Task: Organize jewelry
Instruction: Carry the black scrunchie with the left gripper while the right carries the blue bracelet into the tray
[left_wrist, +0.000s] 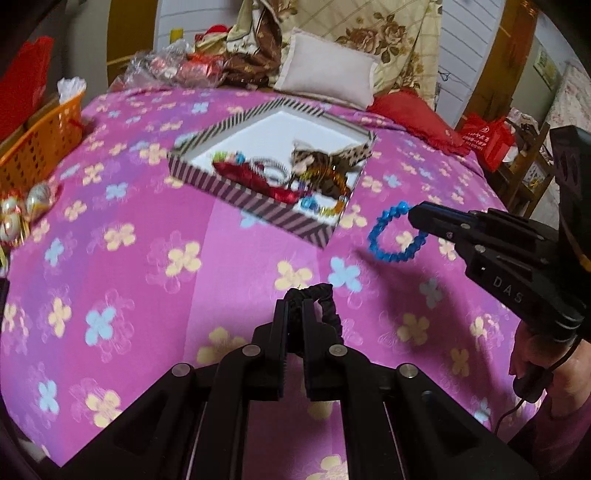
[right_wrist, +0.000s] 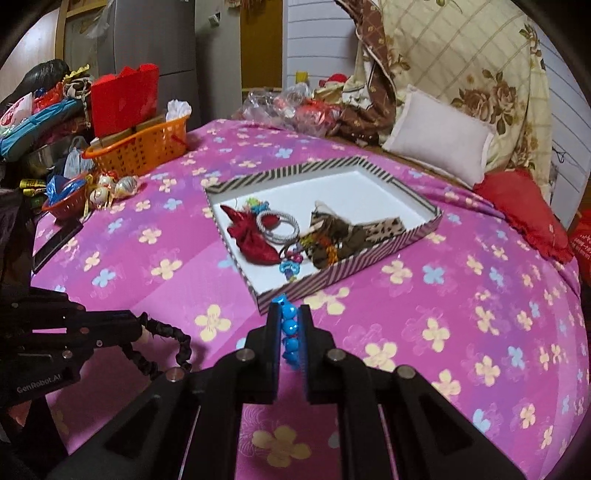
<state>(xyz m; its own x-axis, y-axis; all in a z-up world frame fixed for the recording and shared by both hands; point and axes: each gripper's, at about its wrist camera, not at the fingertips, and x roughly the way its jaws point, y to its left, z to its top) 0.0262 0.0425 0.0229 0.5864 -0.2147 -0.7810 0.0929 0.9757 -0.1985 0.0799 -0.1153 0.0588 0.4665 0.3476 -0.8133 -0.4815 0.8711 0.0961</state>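
Observation:
A striped shallow box (left_wrist: 280, 216) (right_wrist: 421, 236) lies on the pink flowered bedspread, holding a red bow (right_wrist: 251, 236), bangles, hair ties and leopard-print pieces. My left gripper (left_wrist: 294, 303) is shut on a black fabric hair tie (left_wrist: 325, 295), lifted above the bedspread near the box; from the right wrist view that tie (right_wrist: 173, 341) dangles from the left gripper (right_wrist: 142, 330). My right gripper (right_wrist: 289, 314) is shut on a blue beaded bracelet (right_wrist: 289, 332), which hangs as a ring (left_wrist: 391, 236) from its tip (left_wrist: 415, 216) just right of the box.
An orange basket (right_wrist: 144, 147) and a small red bowl (right_wrist: 66, 206) with ornaments stand at the bed's left edge. A white pillow (right_wrist: 439, 147), red cushion (right_wrist: 524, 210) and piled bedding lie behind the box. A hand (left_wrist: 535, 354) grips the right gripper's handle.

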